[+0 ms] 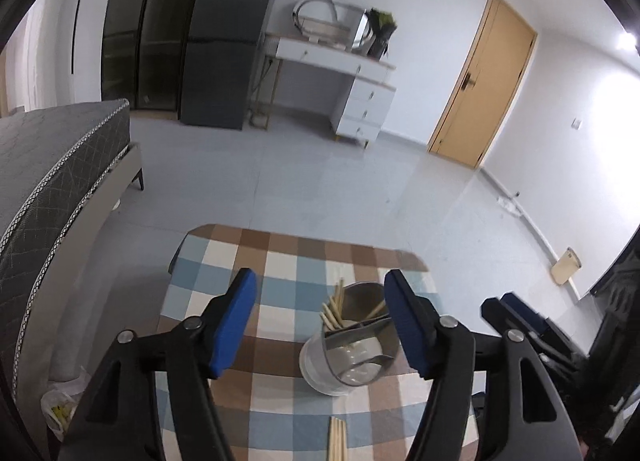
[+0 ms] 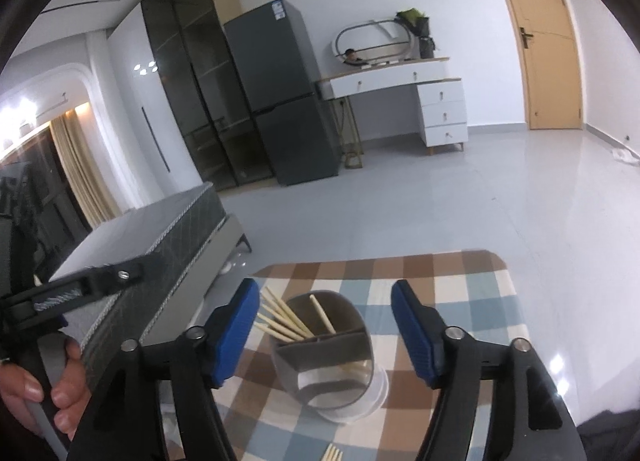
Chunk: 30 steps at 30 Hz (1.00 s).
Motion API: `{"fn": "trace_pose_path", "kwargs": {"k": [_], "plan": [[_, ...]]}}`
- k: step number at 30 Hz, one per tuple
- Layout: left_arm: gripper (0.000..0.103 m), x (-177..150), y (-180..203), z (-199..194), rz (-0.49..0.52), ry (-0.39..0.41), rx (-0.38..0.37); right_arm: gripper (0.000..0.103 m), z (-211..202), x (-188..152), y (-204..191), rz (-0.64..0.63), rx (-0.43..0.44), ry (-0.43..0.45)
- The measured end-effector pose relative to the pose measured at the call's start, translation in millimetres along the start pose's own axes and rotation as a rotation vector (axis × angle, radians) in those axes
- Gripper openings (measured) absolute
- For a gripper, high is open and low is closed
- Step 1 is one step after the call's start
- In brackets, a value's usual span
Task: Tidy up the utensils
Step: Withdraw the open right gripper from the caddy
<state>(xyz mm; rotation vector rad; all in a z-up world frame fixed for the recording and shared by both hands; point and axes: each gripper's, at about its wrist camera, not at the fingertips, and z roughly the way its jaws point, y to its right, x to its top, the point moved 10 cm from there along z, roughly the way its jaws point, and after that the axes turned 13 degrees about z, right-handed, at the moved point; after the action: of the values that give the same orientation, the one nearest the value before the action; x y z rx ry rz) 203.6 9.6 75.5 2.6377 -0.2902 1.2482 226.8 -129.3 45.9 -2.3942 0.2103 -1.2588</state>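
Steel divided holder (image 2: 324, 357) carries wooden chopsticks (image 2: 286, 319) in two compartments; both tools, left (image 1: 320, 325) and right (image 2: 325, 331), gape empty.

Table, one, covered with checked cloth (image 1: 280, 261) in brown, blue, cream. On it: steel divided utensil holder (image 1: 348, 357) between and beyond the tongs' tips, chopsticks inside; loose chopsticks (image 1: 336, 439) nearer, below the tips.

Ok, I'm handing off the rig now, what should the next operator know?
Left gripper: open, empty, above the table.
Right gripper: open, empty, fingers either side of the utensil holder.
The metal utensil holder stands on the checkered tablecloth; several chopsticks already stand in it.
Left to do: loose chopsticks lying at the near table edge still need to go in.
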Motion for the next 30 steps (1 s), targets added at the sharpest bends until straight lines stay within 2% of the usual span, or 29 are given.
{"fn": "trace_pose_path", "kwargs": {"k": [5, 12, 17, 22, 30], "plan": [[0.082, -3.4, 4.6, -35.9, 0.003, 0.083, 0.04, 0.071, -28.6, -10.4, -4.5, 0.016, 0.006, 0.035], [0.086, -15.4, 12.3, -60.5, 0.021, 0.11, 0.045, 0.082, -64.1, -23.5, -8.2, 0.03, 0.008, 0.092], [0.098, -30.3, 10.4, -74.4, 0.032, 0.143, 0.109, 0.087, -86.8, -36.1, -12.5, 0.026, 0.016, 0.133], [0.099, -46.6, 10.5, -80.1, 0.055, 0.156, 0.149, 0.098, -102.5, -49.8, -15.2, 0.007, 0.01, 0.178], [0.101, -65.6, 12.6, -80.1, 0.089, 0.176, 0.199, 0.103, -119.2, -72.3, -10.8, -0.016, -0.015, 0.226]]}}
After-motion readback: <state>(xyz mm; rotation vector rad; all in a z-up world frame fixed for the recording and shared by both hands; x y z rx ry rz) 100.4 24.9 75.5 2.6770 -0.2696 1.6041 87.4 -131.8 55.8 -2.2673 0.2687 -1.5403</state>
